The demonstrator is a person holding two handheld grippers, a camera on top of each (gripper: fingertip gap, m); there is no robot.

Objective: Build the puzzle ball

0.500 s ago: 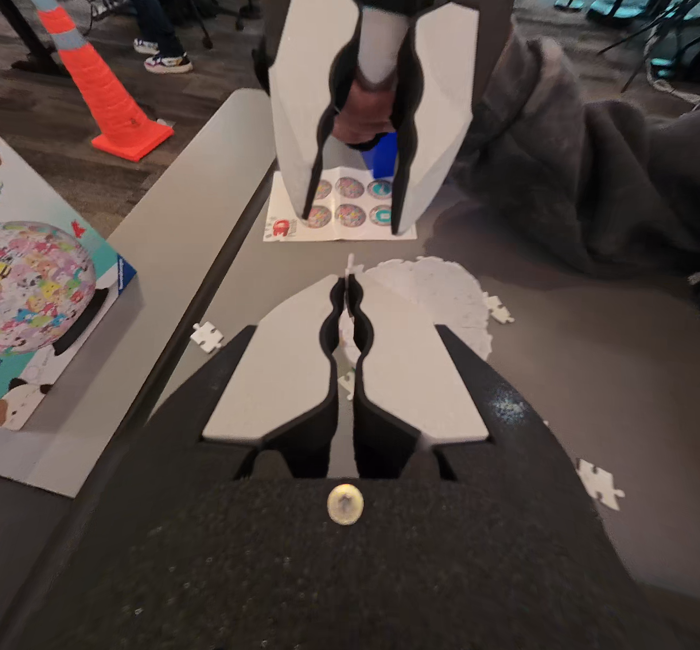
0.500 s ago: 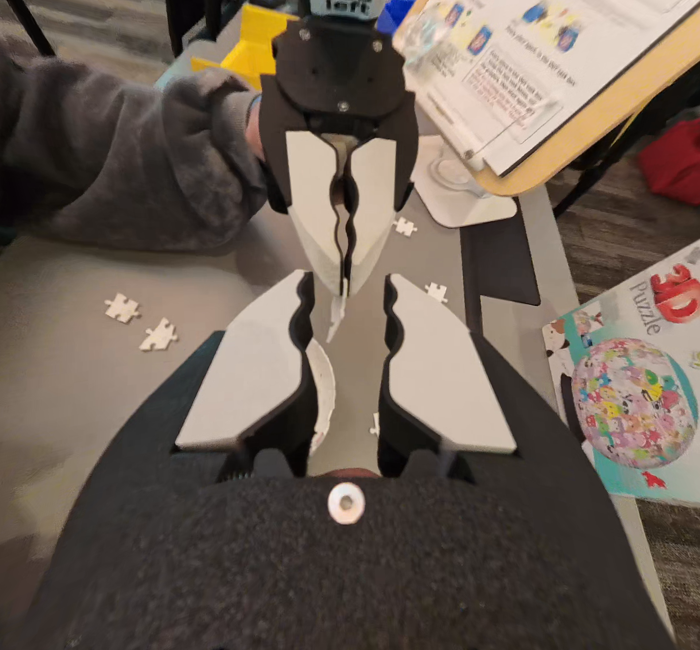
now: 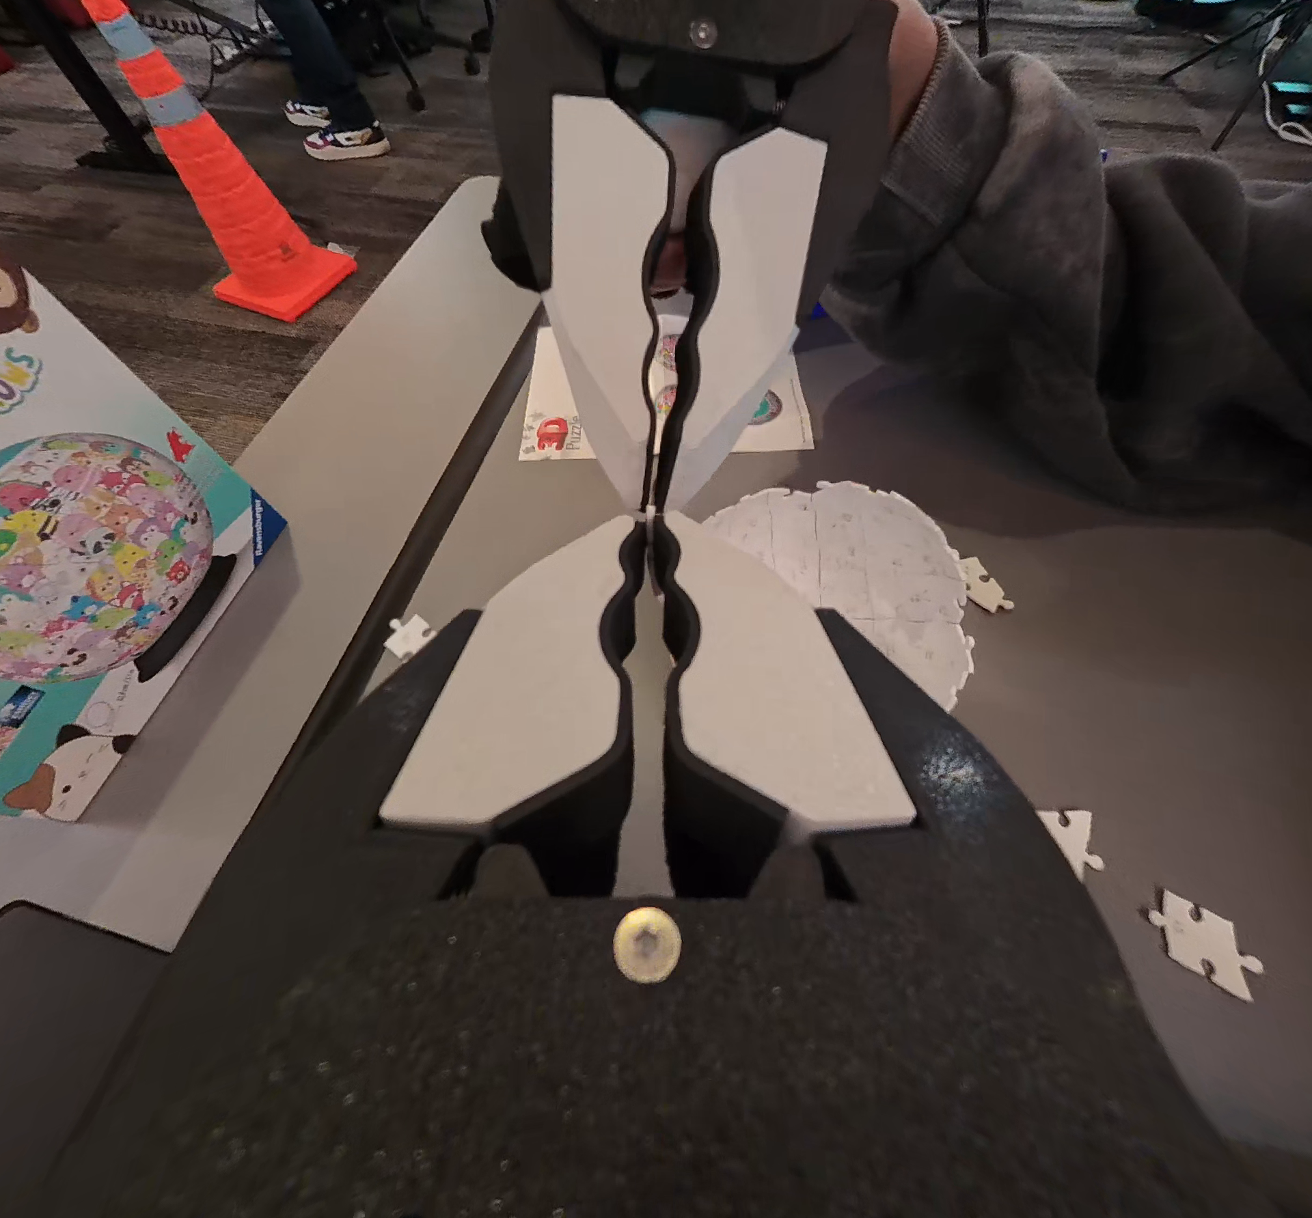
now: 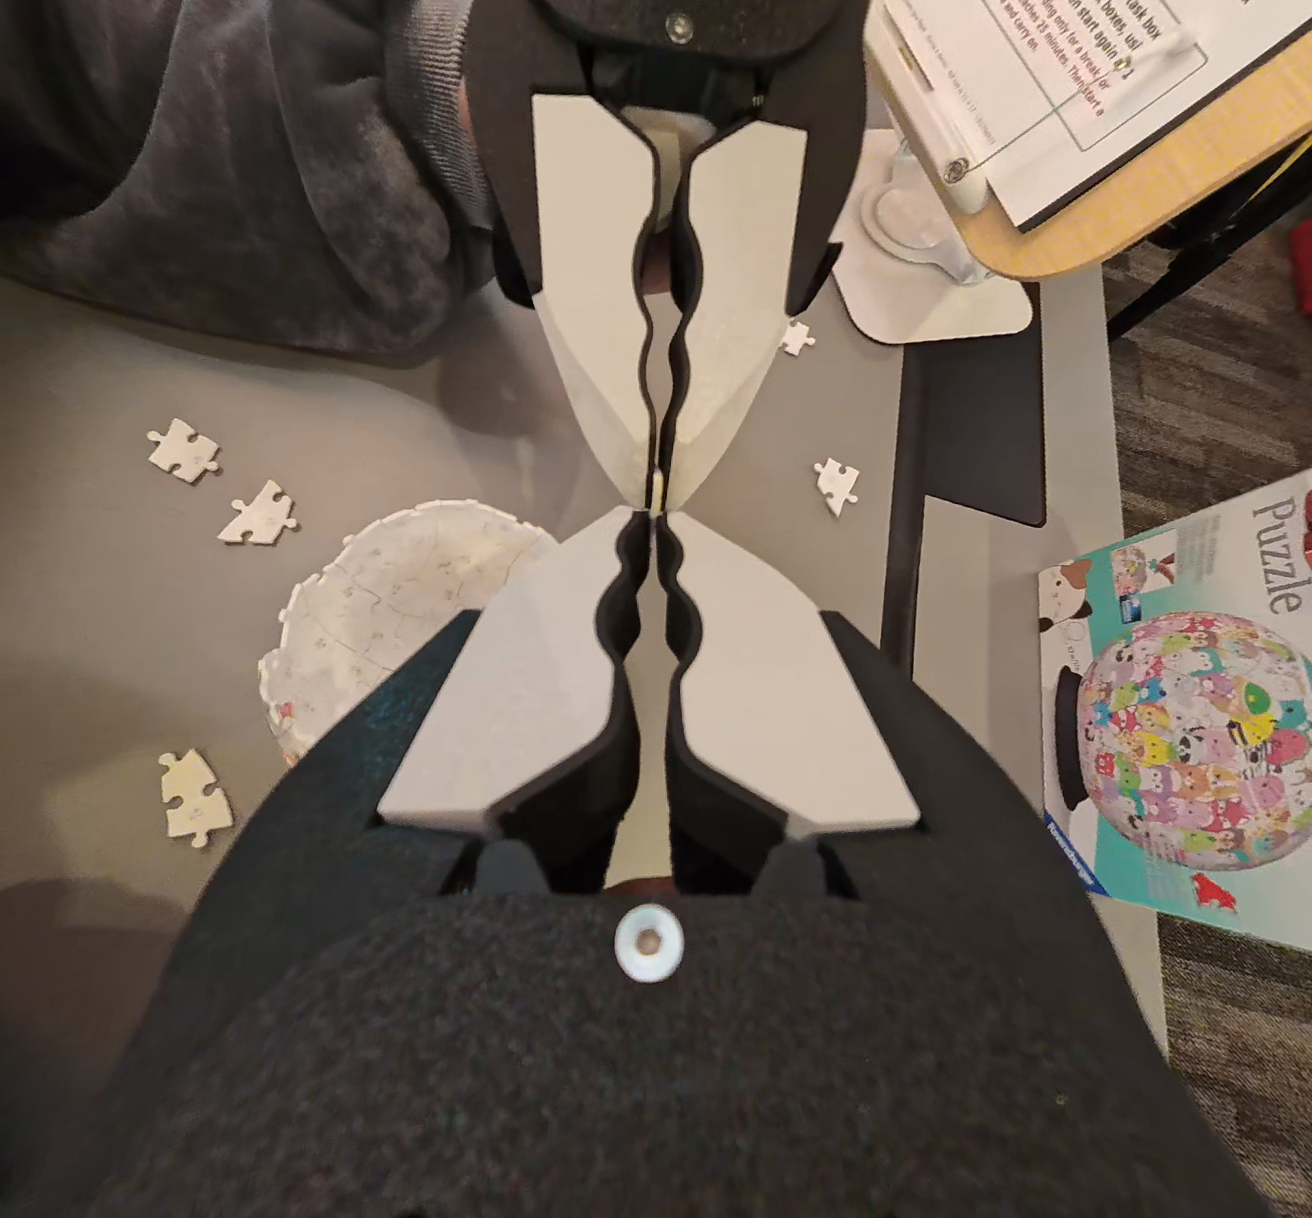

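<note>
My left gripper (image 3: 647,531) is shut on a small white puzzle piece (image 3: 650,566), held edge-on above the grey table (image 3: 1136,687). My right gripper (image 4: 649,527) meets it tip to tip and is shut on the same piece (image 4: 659,485). Each gripper shows head-on in the other's view: the right gripper (image 3: 652,499) and the left gripper (image 4: 657,499). The part-built white ball shell (image 3: 838,566) lies on the table just beside the tips, open side up, and also shows in the right wrist view (image 4: 397,602).
Loose white pieces (image 4: 183,451) (image 4: 838,485) (image 3: 1200,939) lie scattered on the table. The puzzle box (image 3: 106,581) (image 4: 1193,708) sits at one side, a printed leaflet (image 3: 554,435) beyond. A grey sleeve (image 4: 213,155) rests on the table. A board with printed sheets (image 4: 1100,48) overhangs one corner. An orange cone (image 3: 213,155) stands on the floor. Both grippers' tips are close together, under 4 cm apart.
My right gripper was open and apart from the left; it has moved in and shut on the piece the left gripper holds. The two grippers now meet tip to tip.
</note>
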